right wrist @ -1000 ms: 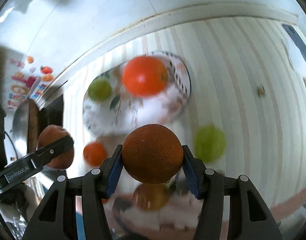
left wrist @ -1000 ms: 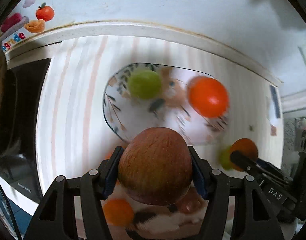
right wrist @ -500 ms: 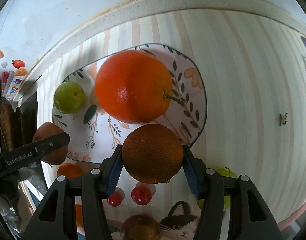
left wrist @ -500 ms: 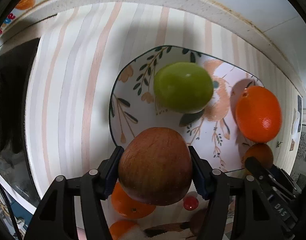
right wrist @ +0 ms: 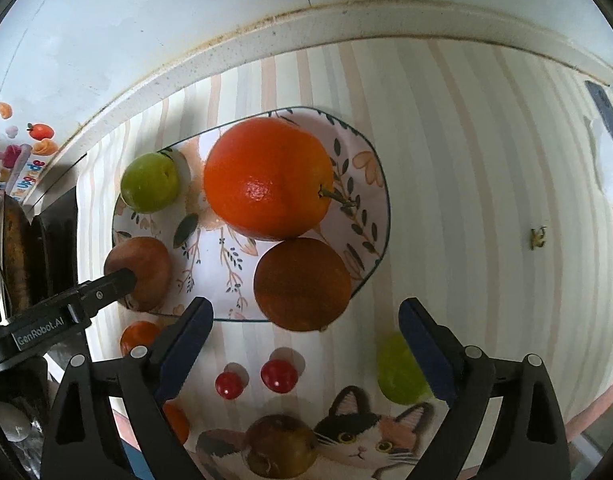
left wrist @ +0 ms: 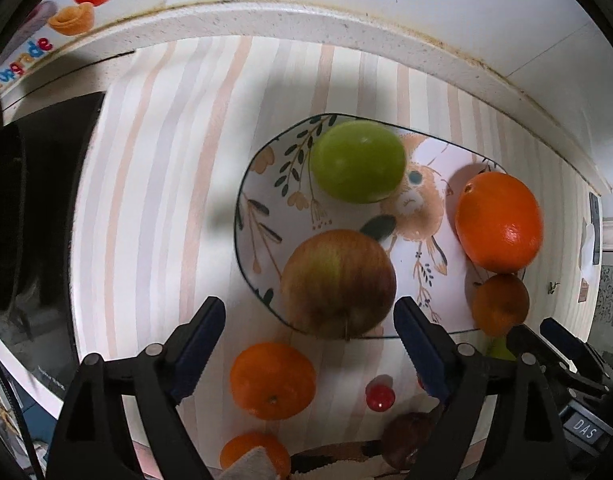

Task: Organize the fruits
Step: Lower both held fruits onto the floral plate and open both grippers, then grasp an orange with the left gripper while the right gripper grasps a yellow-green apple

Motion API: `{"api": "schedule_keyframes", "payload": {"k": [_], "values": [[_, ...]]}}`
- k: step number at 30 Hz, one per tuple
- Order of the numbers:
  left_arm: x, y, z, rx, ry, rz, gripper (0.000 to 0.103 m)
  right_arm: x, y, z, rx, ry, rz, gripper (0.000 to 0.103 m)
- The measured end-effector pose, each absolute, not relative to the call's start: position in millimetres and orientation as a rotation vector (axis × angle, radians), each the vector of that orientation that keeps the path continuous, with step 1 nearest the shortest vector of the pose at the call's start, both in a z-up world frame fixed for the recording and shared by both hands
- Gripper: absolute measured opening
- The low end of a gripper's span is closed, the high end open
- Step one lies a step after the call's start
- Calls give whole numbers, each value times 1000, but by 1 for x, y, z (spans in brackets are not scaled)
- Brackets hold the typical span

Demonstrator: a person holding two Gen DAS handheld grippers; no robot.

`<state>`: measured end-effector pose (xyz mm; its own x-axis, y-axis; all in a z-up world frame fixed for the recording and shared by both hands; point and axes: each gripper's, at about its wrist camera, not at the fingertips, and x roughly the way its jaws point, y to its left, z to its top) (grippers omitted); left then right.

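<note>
A floral plate lies on the striped cloth. It holds a green fruit, a big orange, a red-brown apple and a dark orange. My left gripper hangs over the plate's near rim with its jaws opening. The apple sits between the pads, which are clear of it. In the right wrist view the dark orange rests on the plate in front of the big orange. My right gripper is opening around it, pads apart from the fruit.
Loose on the cloth near me lie small oranges, two red cherry tomatoes, a green fruit and a brownish fruit on a cat-print mat. A black appliance stands left; the wall ledge runs behind.
Both grippers came down towards the plate and opened. The apple left the left pads and the dark orange left the right pads; both now rest on the plate.
</note>
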<state>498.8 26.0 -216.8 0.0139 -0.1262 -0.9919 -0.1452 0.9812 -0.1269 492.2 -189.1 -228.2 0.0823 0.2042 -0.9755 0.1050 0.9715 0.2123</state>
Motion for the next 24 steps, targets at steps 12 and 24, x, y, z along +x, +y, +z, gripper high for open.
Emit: {"api": "schedule_keyframes", "payload": {"k": [12, 24], "values": [[453, 21, -160, -97, 1411, 50, 86, 453, -182, -185, 145, 1407, 56, 96], [409, 15, -114, -83, 1283, 41, 86, 405, -180, -123, 99, 1279, 57, 96]]}}
